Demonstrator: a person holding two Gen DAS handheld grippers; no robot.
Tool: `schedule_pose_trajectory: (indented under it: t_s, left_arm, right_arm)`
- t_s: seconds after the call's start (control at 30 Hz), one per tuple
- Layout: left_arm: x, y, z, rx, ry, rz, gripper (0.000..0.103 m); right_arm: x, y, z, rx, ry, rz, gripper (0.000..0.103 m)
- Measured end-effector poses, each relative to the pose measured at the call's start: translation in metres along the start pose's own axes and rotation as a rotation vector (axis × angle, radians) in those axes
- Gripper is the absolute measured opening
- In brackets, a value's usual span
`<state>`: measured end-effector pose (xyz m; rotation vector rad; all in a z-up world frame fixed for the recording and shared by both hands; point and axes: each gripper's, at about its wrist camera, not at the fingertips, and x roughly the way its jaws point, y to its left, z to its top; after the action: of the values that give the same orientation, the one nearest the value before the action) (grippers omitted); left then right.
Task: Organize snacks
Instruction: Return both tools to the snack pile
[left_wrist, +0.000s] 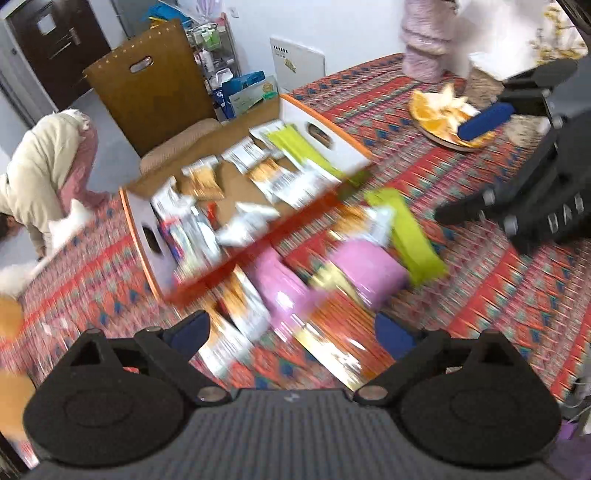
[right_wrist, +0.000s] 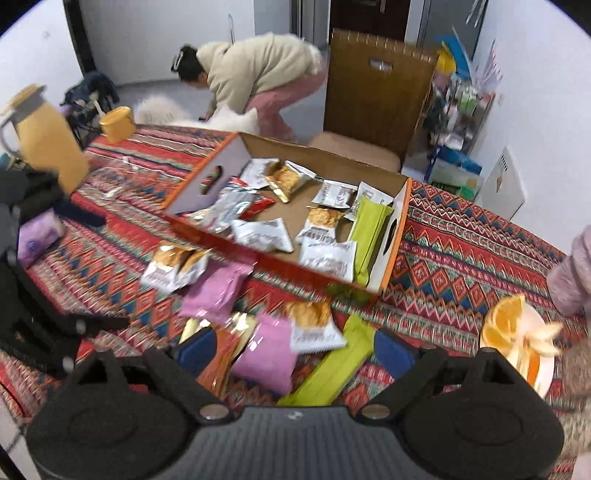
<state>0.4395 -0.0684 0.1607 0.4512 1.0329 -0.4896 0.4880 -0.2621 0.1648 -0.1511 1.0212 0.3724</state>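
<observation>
An open cardboard box (right_wrist: 207, 173) with orange edges stands on the patterned tablecloth and holds several snack packets, among them a long green one (right_wrist: 369, 229). In front of it lie loose packets: pink ones (right_wrist: 266, 354), a long green one (right_wrist: 332, 365) and white-and-orange ones (right_wrist: 173, 266). My right gripper (right_wrist: 291, 347) hangs open above this pile, holding nothing. My left gripper (left_wrist: 291, 332) is also open and empty over the same blurred packets (left_wrist: 369, 269), near the box (left_wrist: 325, 147). The left wrist view shows a blue pad (left_wrist: 484, 120) of the right gripper at the right.
A plate of orange slices (right_wrist: 517, 332) sits at the table's right, next to a padded sleeve (right_wrist: 572, 273). A yellow jug (right_wrist: 48, 140), a yellow cup (right_wrist: 116, 123) and a purple tissue pack (right_wrist: 37, 236) stand at the left. Behind the box are a chair (right_wrist: 369, 92) and a person bending down (right_wrist: 251, 70).
</observation>
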Motion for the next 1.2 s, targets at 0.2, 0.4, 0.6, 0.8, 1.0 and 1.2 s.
schedule_pose_trajectory:
  t_s: [0.2,0.4,0.6,0.8,1.0,1.2]
  left_arm:
    - [-0.028,-0.068,-0.118,-0.060,-0.086,-0.049,0.098]
    - [-0.032,-0.125,-0.228,-0.150,-0.222,0.044,0.101]
    - [-0.021,-0.161,-0.307,-0.284,-0.297,0.145,0.103]
    - [0.002,-0.173,-0.344,-0.375,-0.323,0.244,0.103]
    - [0.004,-0.176,-0.342,-0.301,-0.402,0.303,0.103]
    - [0.010,-0.166,-0.333,-0.323,-0.415,0.255,0.103]
  right_arm:
    - [-0.044,0.037,-0.101,-0.047,-0.110,0.012,0.103]
    - [-0.064,0.077,-0.224,-0.057,-0.326,-0.011,0.103]
    - [-0.043,0.106,-0.327,0.012,-0.419,-0.039,0.103]
    - [-0.020,0.121,-0.392,0.189,-0.530,-0.124,0.103]
    - [0.000,0.124,-0.402,0.145,-0.480,-0.167,0.103]
    - [0.011,0.125,-0.391,0.148,-0.476,-0.166,0.103]
